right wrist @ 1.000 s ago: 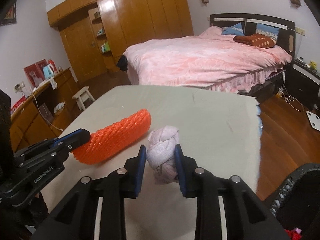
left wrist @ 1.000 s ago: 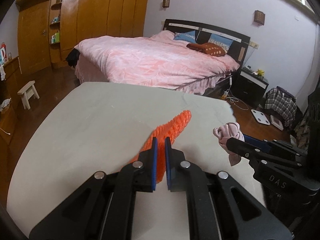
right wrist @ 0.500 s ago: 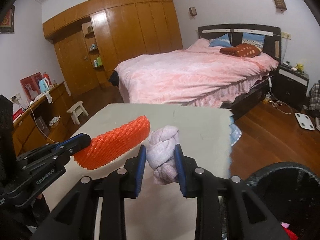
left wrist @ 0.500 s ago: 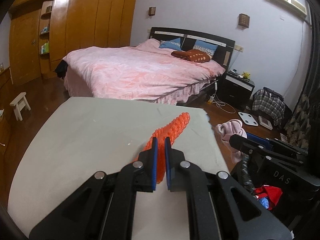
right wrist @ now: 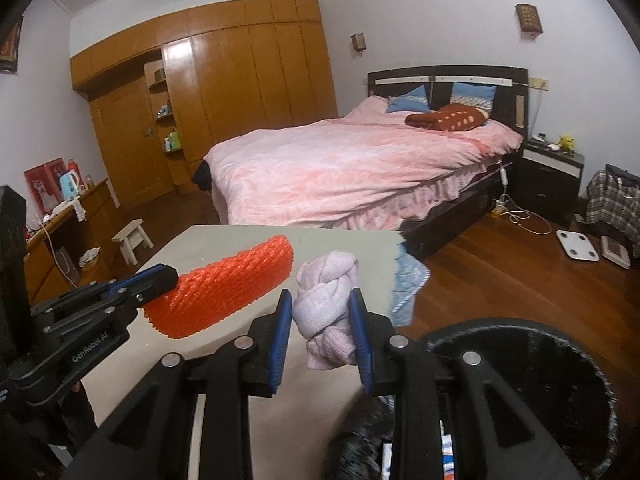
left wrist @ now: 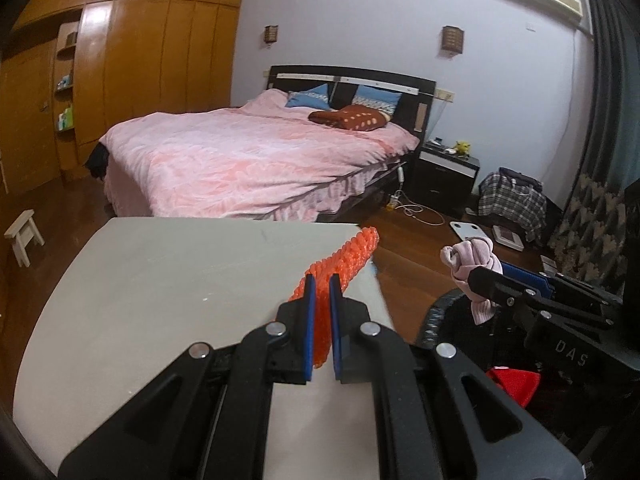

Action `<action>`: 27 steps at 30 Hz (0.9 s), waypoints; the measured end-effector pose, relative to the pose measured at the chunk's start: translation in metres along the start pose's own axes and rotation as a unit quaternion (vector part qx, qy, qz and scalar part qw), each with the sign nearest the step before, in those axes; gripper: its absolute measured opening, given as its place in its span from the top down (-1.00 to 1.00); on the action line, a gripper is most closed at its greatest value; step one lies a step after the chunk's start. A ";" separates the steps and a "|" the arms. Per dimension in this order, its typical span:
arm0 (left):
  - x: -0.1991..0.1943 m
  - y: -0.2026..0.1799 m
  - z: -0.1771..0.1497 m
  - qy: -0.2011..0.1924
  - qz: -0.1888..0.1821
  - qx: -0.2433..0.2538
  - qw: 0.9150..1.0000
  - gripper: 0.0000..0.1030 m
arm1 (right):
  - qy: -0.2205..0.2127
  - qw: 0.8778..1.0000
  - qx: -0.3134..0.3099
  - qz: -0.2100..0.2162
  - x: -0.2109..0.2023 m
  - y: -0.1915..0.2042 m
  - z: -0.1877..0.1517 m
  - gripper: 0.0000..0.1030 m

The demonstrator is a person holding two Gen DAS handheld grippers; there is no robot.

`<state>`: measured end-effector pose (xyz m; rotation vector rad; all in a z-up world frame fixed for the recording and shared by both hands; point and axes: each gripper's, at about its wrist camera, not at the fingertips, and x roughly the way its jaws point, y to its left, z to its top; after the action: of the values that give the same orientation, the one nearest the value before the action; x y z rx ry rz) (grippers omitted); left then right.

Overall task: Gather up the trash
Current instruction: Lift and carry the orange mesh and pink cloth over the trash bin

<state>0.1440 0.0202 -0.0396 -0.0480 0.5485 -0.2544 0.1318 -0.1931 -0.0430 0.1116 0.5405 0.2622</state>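
My left gripper (left wrist: pixel 321 280) is shut on an orange foam net sleeve (left wrist: pixel 344 258), held in the air over the right edge of the grey table (left wrist: pixel 180 280); the sleeve also shows in the right wrist view (right wrist: pixel 228 288). My right gripper (right wrist: pixel 320 300) is shut on a knotted pale pink cloth (right wrist: pixel 326 300), held over the rim of a black trash bin (right wrist: pixel 560 368). The cloth (left wrist: pixel 472 258) and bin (left wrist: pixel 440 316) also show in the left wrist view, to the right of the sleeve.
The bin holds red trash (left wrist: pixel 516 384). A pink bed (left wrist: pixel 256 160) stands beyond the table, a black nightstand (left wrist: pixel 444 176) to its right. A small stool (left wrist: pixel 24 236) is on the wooden floor at left. A blue cloth (right wrist: pixel 408 280) hangs off the table's corner.
Both grippers have moved right and up with their loads. The sleeve has left the tabletop and the cloth now hangs over the bin, which has come into view.
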 end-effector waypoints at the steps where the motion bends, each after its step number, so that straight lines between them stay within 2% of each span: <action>1: -0.001 -0.006 0.000 -0.001 -0.005 0.002 1.000 0.88 | -0.002 1.000 0.001 -0.003 -0.004 -0.003 0.000 0.44; 12: -0.010 -0.069 0.002 -0.010 -0.055 0.034 0.998 0.88 | -0.026 0.999 0.017 -0.043 -0.051 -0.041 -0.007 0.44; 27: -0.009 -0.140 -0.002 -0.013 -0.122 0.080 0.989 0.88 | -0.040 0.993 0.039 -0.105 -0.097 -0.087 -0.023 0.44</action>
<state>0.1040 -0.1124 -0.0206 0.0375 0.4952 -0.5360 0.0586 -0.3025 -0.0302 0.1393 0.4784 0.0308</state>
